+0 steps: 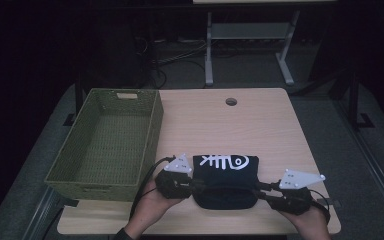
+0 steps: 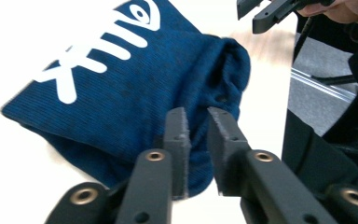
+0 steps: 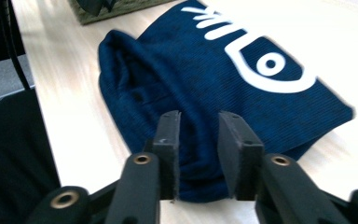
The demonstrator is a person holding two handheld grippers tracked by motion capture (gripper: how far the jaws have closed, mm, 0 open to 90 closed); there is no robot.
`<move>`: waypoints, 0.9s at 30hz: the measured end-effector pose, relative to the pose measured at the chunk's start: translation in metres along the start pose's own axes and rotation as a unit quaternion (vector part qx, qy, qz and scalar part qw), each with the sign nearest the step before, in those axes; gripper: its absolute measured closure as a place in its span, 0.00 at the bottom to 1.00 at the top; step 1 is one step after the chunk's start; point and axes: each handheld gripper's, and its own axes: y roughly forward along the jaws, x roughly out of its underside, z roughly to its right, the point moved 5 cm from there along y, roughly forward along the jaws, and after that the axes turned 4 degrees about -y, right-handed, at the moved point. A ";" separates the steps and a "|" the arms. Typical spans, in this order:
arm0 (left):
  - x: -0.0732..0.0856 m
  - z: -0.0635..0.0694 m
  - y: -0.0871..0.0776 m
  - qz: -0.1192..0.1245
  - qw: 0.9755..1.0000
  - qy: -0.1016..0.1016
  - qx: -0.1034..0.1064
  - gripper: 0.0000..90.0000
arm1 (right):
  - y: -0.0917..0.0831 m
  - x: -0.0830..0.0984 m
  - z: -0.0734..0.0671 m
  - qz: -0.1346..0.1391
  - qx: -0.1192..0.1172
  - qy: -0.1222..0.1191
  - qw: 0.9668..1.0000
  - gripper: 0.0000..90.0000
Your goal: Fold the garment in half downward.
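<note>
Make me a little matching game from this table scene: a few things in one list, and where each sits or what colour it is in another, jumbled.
Things:
1. woven basket
2. folded cloth
3. round hole
4. left tool

Descriptions:
A. dark blue, white fish-skeleton print
B. olive green, nothing in it, at the table's left side
C. near the table's far edge
D. at the cloth's left edge, jaws slightly apart

Pairs: 1-B, 2-A, 3-C, 4-D
</note>
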 end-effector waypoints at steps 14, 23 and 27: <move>-0.038 -0.052 0.023 0.006 0.997 -0.018 -0.073 1.00 | 0.029 -0.006 0.022 -0.024 -0.008 0.002 1.000 1.00; -0.028 -0.075 0.059 -0.036 0.995 -0.035 -0.082 1.00 | 0.043 0.011 0.011 -0.056 -0.040 -0.003 0.998 1.00; -0.023 -0.079 0.068 -0.050 0.995 -0.038 -0.082 1.00 | 0.046 0.015 0.006 -0.062 -0.046 -0.007 0.997 1.00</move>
